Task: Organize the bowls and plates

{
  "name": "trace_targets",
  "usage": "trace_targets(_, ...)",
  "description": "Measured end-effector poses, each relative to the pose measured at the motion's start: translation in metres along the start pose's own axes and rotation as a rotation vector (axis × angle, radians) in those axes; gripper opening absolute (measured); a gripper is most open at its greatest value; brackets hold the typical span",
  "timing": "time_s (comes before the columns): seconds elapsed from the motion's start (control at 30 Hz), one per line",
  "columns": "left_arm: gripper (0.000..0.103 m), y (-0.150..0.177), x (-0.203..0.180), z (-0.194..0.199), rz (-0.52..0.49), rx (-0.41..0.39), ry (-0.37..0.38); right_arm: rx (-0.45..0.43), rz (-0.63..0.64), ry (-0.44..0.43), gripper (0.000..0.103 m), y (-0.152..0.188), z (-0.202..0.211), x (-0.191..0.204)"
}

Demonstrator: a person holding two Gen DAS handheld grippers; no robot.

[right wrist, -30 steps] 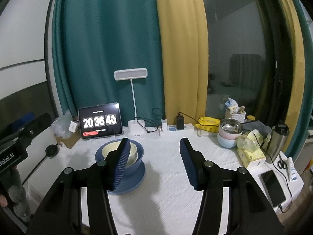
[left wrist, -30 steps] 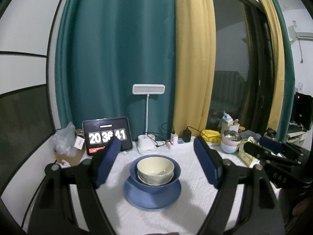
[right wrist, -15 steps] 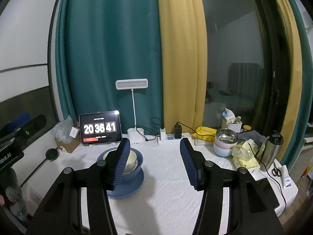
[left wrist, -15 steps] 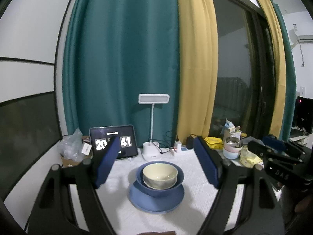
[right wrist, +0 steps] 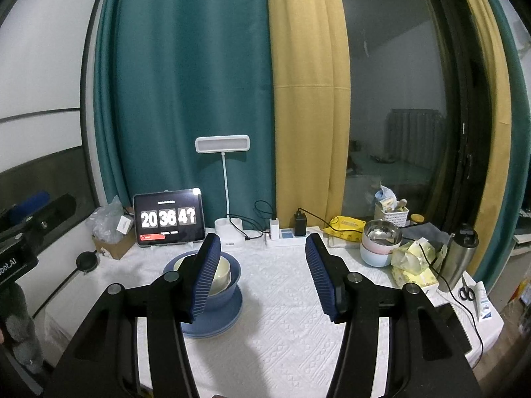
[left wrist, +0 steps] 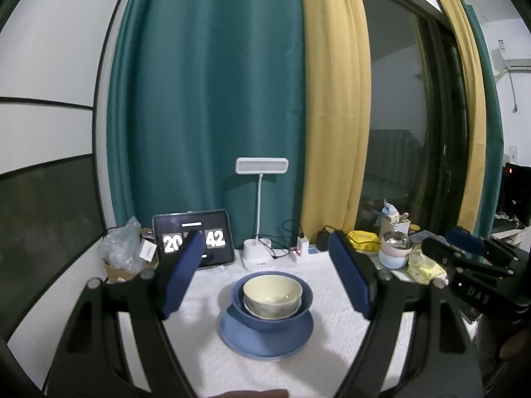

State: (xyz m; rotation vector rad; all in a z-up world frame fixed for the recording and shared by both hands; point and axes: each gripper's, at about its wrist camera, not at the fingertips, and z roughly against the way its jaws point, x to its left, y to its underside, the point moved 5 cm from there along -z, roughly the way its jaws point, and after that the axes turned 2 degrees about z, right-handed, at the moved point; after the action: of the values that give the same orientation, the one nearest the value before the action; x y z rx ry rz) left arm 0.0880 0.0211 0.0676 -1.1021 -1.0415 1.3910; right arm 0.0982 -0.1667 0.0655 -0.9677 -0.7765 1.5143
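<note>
On plate [left wrist: 265, 335]: bowls [left wrist: 272, 293] nested, mouths up | both tools wide, empty

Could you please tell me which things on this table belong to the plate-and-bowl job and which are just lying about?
Job:
blue plate
blue bowl
cream bowl

Lying about:
tablet clock
lamp
steel bowl
tissues
flask
scissors

Clock's [left wrist: 193, 240] middle digits behind jaws
</note>
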Motion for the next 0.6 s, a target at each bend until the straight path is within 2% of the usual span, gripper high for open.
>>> trace_targets(0.6,0.079,0.0004,0.0052,-0.0024,-0.001,0.004,-0.020,0.005,-0.001,0.000,0.057,0.0023,-0.0002,0.0007)
